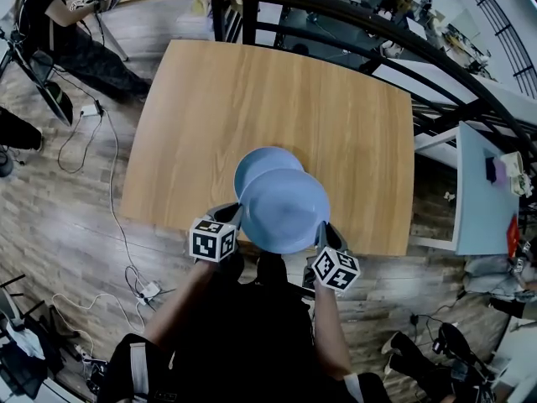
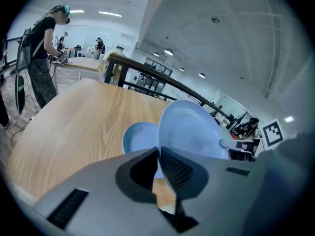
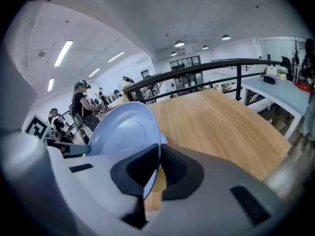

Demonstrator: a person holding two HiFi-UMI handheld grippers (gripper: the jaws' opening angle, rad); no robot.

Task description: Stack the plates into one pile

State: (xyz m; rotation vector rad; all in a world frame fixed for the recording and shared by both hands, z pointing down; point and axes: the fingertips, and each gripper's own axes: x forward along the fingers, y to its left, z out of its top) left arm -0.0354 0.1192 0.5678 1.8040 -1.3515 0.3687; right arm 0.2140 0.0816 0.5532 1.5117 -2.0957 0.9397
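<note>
In the head view, two light blue plates show over the wooden table (image 1: pixel 218 99). One plate (image 1: pixel 260 164) lies flat on the table near its front edge. The other plate (image 1: pixel 287 212) hangs above it, overlapping its near side, and is gripped at opposite rims. My left gripper (image 1: pixel 237 213) is shut on its left rim and my right gripper (image 1: pixel 322 228) on its right rim. In the left gripper view the held plate (image 2: pixel 192 129) stands between the jaws of the left gripper (image 2: pixel 158 157), with the lying plate (image 2: pixel 139 137) beyond. The right gripper (image 3: pixel 158 165) pinches the held plate (image 3: pixel 123 132).
A black railing (image 1: pixel 352 23) runs along the table's far and right sides. A pale blue side table (image 1: pixel 482 200) stands to the right. A person (image 1: pixel 59 23) sits at the far left. Cables and a power strip (image 1: pixel 147 290) lie on the wooden floor by the front left corner.
</note>
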